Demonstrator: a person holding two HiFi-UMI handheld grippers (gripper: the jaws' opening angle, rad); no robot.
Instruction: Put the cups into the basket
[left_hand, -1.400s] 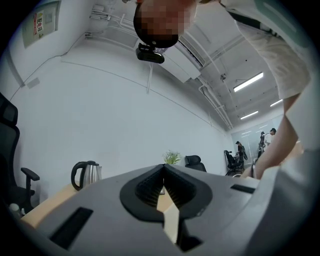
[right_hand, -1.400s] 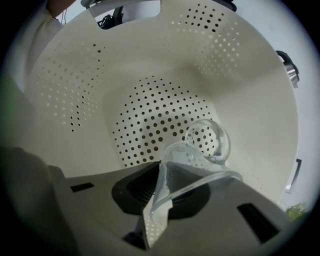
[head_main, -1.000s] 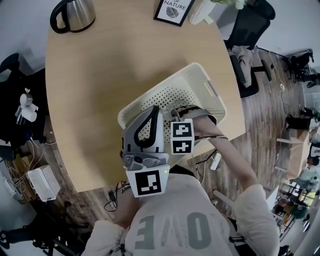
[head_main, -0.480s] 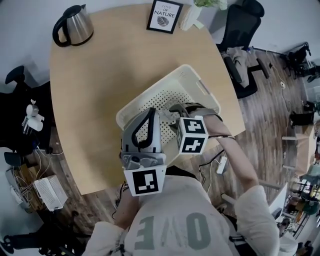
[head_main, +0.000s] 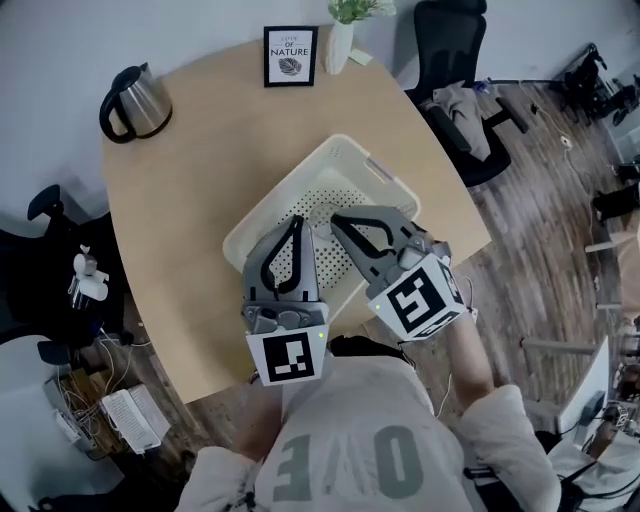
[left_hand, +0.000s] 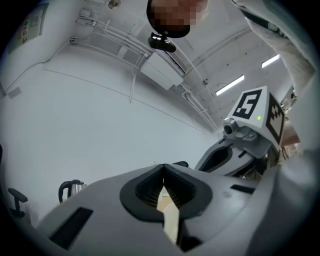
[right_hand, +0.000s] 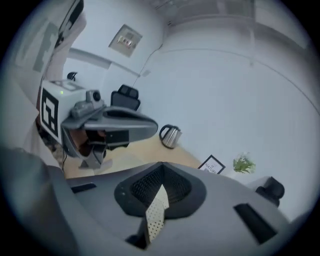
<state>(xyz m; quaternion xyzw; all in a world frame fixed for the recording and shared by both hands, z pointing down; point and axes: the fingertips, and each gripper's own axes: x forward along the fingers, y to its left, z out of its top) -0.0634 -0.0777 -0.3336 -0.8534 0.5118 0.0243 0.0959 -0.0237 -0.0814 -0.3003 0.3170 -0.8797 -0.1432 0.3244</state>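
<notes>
The 2 claws hang side by side over the basket (head_main: 285, 187) on the worktop (head_main: 170, 200), tips near each other. The left claw (head_main: 297, 225) is closed tip to tip on nothing. The right claw (head_main: 337, 220) is closed and empty too. The basket lies just below and ahead of both, and its perforated wall shows through the right claw's slit. The tips seem above its floor, not touching. A kettle (head_main: 135, 100) stands far ahead-left.

A pale wooden table (head_main: 180, 220) fills mid-frame — a steel kettle (head_main: 138, 100) at its upper left, a framed print (head_main: 290, 57) and potted plant (head_main: 340, 42) at top — with a black office chair (head_main: 455, 35) and plank floor (head_main: 540, 230) to the right.
</notes>
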